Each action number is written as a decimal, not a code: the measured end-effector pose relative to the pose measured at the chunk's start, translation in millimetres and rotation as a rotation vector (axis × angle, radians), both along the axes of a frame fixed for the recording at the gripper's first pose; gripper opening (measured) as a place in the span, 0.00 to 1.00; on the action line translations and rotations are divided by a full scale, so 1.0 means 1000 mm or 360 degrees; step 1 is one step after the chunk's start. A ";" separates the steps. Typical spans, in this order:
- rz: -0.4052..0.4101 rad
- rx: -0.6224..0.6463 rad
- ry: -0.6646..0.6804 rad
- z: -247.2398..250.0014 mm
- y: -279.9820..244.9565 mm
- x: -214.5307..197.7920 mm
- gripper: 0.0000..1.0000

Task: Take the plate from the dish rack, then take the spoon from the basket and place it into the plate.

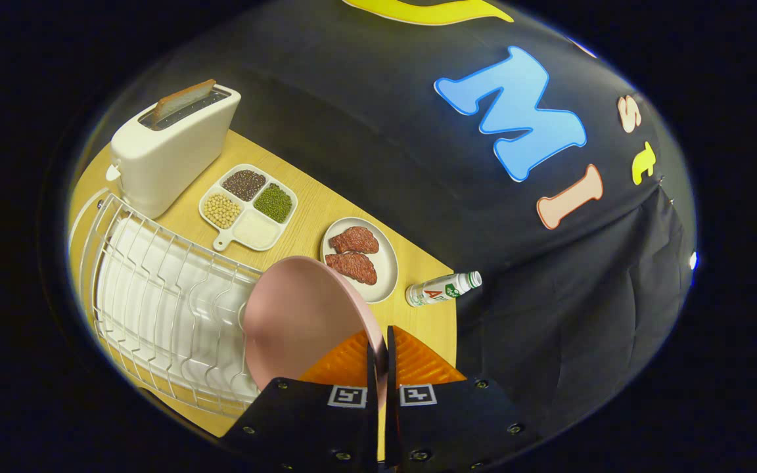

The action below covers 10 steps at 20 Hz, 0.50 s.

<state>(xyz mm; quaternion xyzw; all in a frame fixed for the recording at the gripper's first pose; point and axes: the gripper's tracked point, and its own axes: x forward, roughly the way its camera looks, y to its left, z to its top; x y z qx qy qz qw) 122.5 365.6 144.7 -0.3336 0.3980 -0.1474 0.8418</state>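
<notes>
The fingers [378, 358] are clenched on the rim of the pink plate [299, 322], which stands on edge at lower centre of the frame, lifted over the right end of the wire rack [161, 295]. The step in hand looks to be carrying the plate clear and laying it flat on the worktop [306, 210]. To do it well, keep the pinch firm, since an edge grip lets a plate swing, and aim for bare wood short of the meat dish [362, 257] and the bottle [443, 289] at centre right.
</notes>
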 end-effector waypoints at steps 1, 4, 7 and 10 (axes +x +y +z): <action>-0.0009 0.0047 -0.0010 -0.001 -0.003 -0.004 0.04; -0.0030 0.0024 -0.0078 -0.001 -0.002 -0.003 0.04; 0.0093 -0.0214 -0.0209 0.011 0.021 0.021 0.04; 0.0147 -0.0298 -0.0277 0.016 0.032 0.032 0.04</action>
